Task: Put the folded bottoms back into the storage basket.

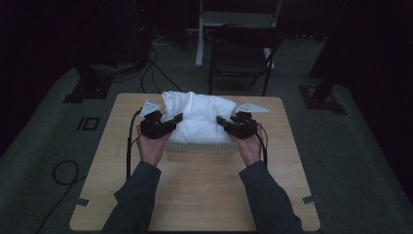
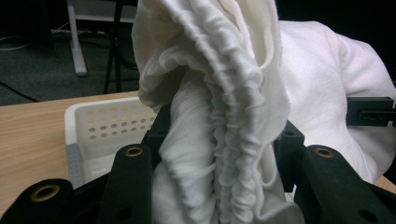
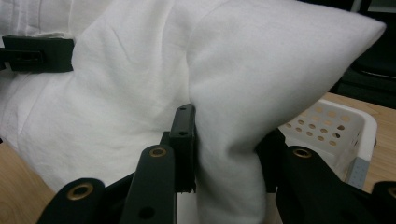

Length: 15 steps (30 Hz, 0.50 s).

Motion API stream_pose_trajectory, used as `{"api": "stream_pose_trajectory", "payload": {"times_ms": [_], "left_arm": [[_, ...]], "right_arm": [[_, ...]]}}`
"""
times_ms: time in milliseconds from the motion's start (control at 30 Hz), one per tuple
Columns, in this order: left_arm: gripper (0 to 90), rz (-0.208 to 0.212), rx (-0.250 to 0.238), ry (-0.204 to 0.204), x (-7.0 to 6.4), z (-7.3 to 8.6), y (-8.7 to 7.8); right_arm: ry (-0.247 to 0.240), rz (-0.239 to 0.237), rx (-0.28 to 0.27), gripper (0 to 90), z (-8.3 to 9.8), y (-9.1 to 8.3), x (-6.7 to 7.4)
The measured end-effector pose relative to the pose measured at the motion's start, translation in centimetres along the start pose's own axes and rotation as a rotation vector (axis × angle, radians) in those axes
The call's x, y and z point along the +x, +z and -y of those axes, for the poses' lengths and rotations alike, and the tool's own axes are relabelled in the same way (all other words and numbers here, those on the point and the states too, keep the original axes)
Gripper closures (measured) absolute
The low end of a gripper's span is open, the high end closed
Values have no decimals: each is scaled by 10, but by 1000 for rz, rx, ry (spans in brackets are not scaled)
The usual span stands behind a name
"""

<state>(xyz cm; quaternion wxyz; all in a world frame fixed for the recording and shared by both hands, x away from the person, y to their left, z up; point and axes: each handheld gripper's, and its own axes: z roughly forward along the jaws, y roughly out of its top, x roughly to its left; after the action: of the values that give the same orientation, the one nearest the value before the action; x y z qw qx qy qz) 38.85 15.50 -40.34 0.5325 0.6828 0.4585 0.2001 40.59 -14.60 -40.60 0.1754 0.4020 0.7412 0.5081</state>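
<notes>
A white pillow in its case (image 1: 197, 117) sits bulging out of a white perforated basket (image 1: 199, 145) on the wooden table. My left gripper (image 1: 173, 119) is shut on the gathered, wrinkled open end of the pillowcase (image 2: 224, 140) at the pillow's left side. My right gripper (image 1: 223, 122) is shut on a pinched fold at the pillow's right corner (image 3: 229, 158). In the left gripper view the basket's corner (image 2: 100, 123) shows behind the jaws, and the right gripper's tip (image 2: 371, 112) pokes in at the right edge. The left gripper's tip (image 3: 37, 53) appears far off in the right gripper view.
The wooden table (image 1: 195, 195) has free room in front of the basket. A dark folding chair (image 1: 241, 56) and a white stand (image 1: 199, 34) are beyond the far edge. Cables (image 1: 63, 173) lie on the grey floor at left.
</notes>
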Motion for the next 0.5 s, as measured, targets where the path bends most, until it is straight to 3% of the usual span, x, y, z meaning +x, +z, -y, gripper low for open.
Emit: {"api": "stream_pose_trajectory", "payload": {"times_ms": [500], "left_arm": [[549, 0, 15, -12, 7, -9, 11]], "right_arm": [[8, 9, 4, 683, -6, 7, -6]]}}
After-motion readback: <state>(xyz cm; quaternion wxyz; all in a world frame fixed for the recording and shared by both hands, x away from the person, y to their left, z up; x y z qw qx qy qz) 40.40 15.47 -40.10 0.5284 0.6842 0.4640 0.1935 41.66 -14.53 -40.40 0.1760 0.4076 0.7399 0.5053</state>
